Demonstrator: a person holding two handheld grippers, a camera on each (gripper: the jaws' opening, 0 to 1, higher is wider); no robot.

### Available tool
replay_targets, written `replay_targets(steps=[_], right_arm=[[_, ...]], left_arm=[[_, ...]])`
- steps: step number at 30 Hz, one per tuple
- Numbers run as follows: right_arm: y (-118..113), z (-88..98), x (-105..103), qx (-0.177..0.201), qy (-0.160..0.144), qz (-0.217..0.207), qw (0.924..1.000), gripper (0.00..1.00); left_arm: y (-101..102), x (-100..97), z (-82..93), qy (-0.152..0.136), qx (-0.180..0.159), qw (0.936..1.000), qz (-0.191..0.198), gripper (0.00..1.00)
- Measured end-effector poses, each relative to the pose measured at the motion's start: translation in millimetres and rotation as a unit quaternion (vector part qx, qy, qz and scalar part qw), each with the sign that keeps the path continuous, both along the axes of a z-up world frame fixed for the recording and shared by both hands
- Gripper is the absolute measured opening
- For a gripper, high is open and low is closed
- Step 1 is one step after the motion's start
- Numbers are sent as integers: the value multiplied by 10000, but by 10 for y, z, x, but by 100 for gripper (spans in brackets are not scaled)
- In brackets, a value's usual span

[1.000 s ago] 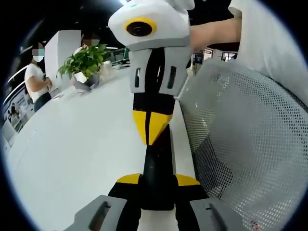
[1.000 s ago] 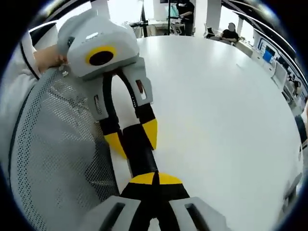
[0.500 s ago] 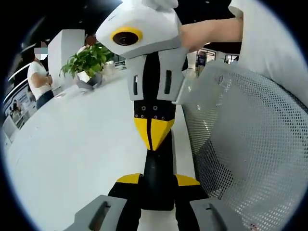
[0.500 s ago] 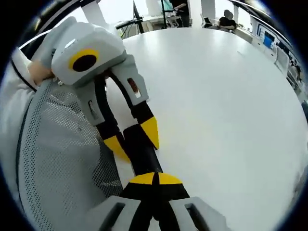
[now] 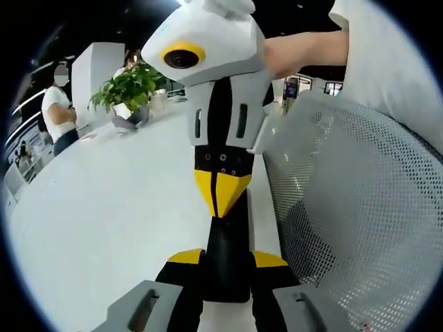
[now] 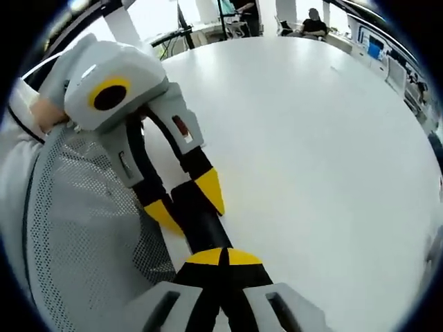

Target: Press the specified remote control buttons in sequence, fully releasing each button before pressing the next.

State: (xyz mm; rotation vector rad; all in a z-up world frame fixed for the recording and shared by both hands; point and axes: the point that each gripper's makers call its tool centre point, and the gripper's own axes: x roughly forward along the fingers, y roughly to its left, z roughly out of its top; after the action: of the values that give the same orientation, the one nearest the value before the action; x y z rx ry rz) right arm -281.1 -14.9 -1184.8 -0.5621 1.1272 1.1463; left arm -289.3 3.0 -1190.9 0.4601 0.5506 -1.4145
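A black remote control stands between the yellow-tipped jaws of my left gripper, which is shut on its sides low in the left gripper view. My right gripper reaches down from above with its jaws shut, and its yellow tips rest against the remote's far end. In the right gripper view my right gripper is shut at the bottom, touching the remote control. There the left gripper clamps the remote from the upper left. The buttons are hidden.
A wide white table stretches away to the left. A grey mesh chair back stands close on the right, with a person's sleeve and arm above it. A potted plant and a standing person are at the far end.
My right gripper has turned straighter and its shut tips have edged a little lower onto the remote. The left gripper's hold is unchanged.
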Motion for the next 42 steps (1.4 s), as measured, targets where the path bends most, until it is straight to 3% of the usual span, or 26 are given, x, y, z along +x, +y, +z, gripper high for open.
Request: replay_targets(steps=[8, 12, 15, 18, 21, 27, 33, 42], right_arm=[[-13, -4, 7, -101, -153, -157, 9997, 0], [-11, 11, 4, 46, -315, -80, 9995, 0], [14, 42, -5, 282, -296, -285, 9988, 0], [40, 108, -14, 335, -500, -184, 9980, 0], [103, 126, -53, 517, -303, -287, 9978, 0], [89, 36, -121, 286, -217, 47, 9993, 0], [85, 32, -112, 234, -216, 3, 9995, 0], [102, 18, -98, 38, -672, 372, 9970, 0]], left_arm=[[4, -9, 15, 0, -2, 10000, -17, 24], [5, -11, 17, -12, -4, 10000, -21, 24], [5, -13, 21, -10, -5, 10000, -23, 24], [5, -13, 29, -10, -10, 10000, -19, 24], [6, -12, 32, -12, -4, 10000, -26, 24], [8, -10, 33, -7, -5, 10000, -33, 24], [5, -13, 33, 6, -10, 10000, -12, 24], [1, -12, 31, 29, -19, 10000, 16, 24]])
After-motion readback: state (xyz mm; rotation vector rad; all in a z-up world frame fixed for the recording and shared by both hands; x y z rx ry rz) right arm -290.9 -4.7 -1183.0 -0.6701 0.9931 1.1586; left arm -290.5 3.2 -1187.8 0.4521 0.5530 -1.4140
